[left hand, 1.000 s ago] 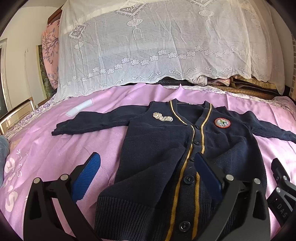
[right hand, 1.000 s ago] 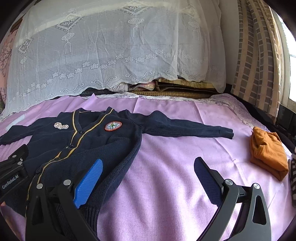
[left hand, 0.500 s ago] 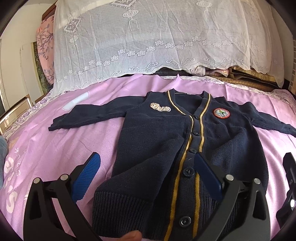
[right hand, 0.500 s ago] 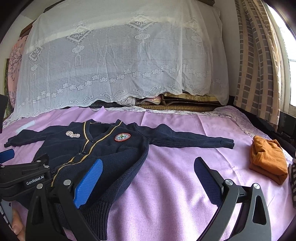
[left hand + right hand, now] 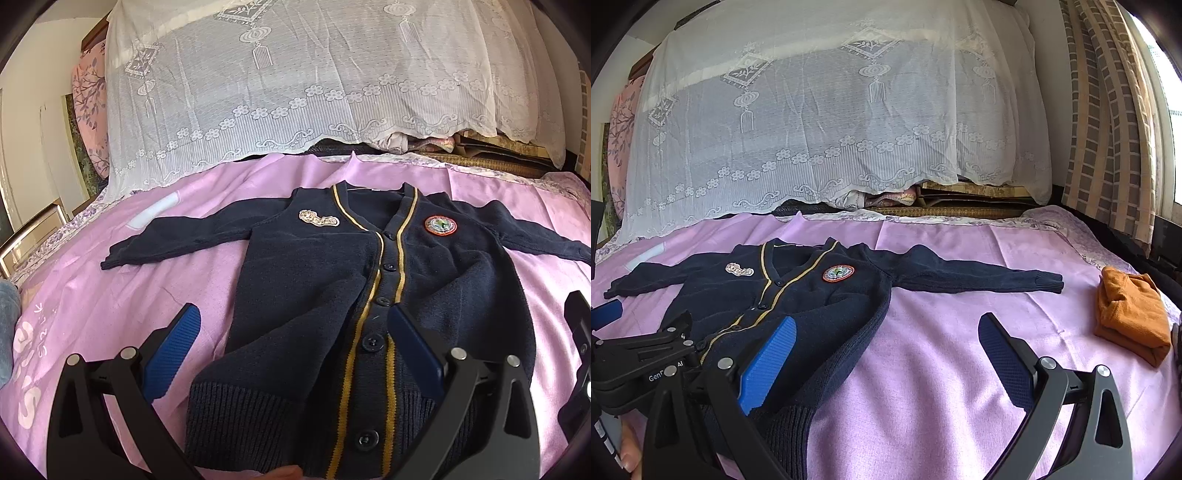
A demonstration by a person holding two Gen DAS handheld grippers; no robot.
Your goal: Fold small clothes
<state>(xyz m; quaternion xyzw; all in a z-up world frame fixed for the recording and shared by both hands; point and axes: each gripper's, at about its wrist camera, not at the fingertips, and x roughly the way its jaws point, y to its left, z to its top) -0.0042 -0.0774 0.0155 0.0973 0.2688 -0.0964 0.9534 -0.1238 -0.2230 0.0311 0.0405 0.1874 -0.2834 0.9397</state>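
Observation:
A small navy cardigan (image 5: 332, 288) with yellow trim, buttons and two chest badges lies flat, front up, on the pink bedsheet (image 5: 110, 295), sleeves spread to both sides. It also shows in the right wrist view (image 5: 798, 295). My left gripper (image 5: 293, 339) is open and empty, hovering over the cardigan's lower hem. My right gripper (image 5: 886, 350) is open and empty, above the cardigan's right lower edge and the bare sheet (image 5: 942, 369). The left gripper's body (image 5: 639, 354) shows at the left of the right wrist view.
A folded orange garment (image 5: 1130, 314) lies at the right of the bed. A white lace cover (image 5: 314, 81) drapes over a pile behind the bed. Checked curtains (image 5: 1108, 129) hang at the right. A grey cloth (image 5: 7, 332) sits at the far left edge.
Both grippers have drawn back and risen a little, so the cardigan sits farther away and lower in view. The cardigan has not moved. Both grippers stay open.

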